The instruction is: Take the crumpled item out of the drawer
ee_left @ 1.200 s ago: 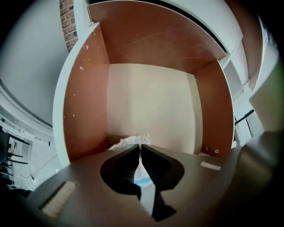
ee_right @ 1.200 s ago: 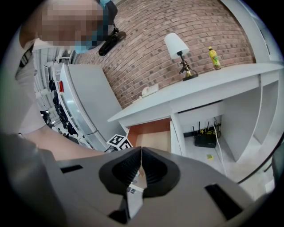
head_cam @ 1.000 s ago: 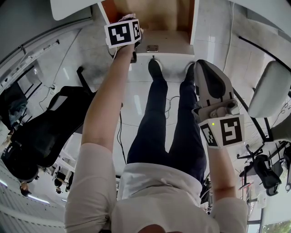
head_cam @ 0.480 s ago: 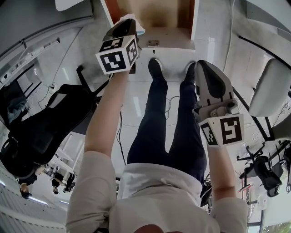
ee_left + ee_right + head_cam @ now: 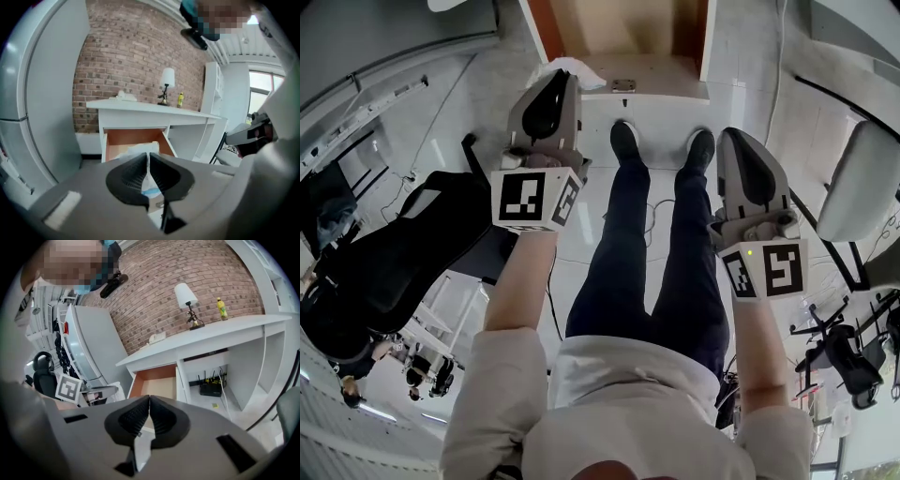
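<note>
The crumpled item (image 5: 565, 69) is white paper or cloth with a pale blue patch. It hangs from the tips of my left gripper (image 5: 560, 82), above and in front of the drawer's left front corner. In the left gripper view my left gripper (image 5: 148, 157) is shut on the crumpled item (image 5: 150, 184), which bulges out above the jaws. The open drawer (image 5: 630, 86) has an orange-brown inside (image 5: 133, 139) and shows nothing else in it. My right gripper (image 5: 739, 139) hovers to the right at knee height. In its own view the right gripper (image 5: 149, 399) is shut on nothing.
The white desk (image 5: 150, 110) carries a lamp (image 5: 166, 84) and a yellow bottle (image 5: 180, 99). A router (image 5: 210, 388) sits under it. A black office chair (image 5: 403, 253) stands at the left and a white chair (image 5: 858, 183) at the right. The person's shoes (image 5: 624, 142) stand before the drawer.
My left gripper has risen out of the drawer toward the camera and tilted up, carrying the crumpled item with it. The right gripper has hardly moved.
</note>
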{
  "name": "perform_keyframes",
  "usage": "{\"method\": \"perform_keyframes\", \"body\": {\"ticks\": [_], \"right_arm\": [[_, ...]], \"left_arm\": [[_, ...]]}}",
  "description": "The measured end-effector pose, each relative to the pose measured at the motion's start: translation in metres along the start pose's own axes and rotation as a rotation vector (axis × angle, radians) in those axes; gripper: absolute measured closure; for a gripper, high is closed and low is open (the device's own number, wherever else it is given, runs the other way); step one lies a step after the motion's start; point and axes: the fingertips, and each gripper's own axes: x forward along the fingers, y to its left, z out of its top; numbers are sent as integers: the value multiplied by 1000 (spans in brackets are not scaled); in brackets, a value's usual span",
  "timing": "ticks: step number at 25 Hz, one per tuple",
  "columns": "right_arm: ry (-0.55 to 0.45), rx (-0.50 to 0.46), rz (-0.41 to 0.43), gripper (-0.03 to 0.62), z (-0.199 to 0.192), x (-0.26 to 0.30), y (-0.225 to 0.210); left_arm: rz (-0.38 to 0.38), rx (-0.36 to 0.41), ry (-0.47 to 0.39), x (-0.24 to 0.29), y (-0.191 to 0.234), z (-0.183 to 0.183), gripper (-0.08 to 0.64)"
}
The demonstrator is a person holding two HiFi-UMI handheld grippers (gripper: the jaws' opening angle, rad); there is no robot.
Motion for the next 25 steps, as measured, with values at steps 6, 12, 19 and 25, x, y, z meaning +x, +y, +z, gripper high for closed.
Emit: {"method": "perform_keyframes", "body": {"ticks": [6,12,19,25], "right_arm": [[-4,-51,-28,583,0,0,1],[-12,-116,-66,583,6,-8,-3],[-76,-172,-110,583,42,-30,9],[-151,-155,-148,583,91,-63,29]], "left_arm": [[79,-40,-117,-45,-7,16,531],[91,-93,-102,-65,-15,8,531],[59,-12,-105,-89,-28,39,531],[59,3,-131,-117,-36,86,531]]}}
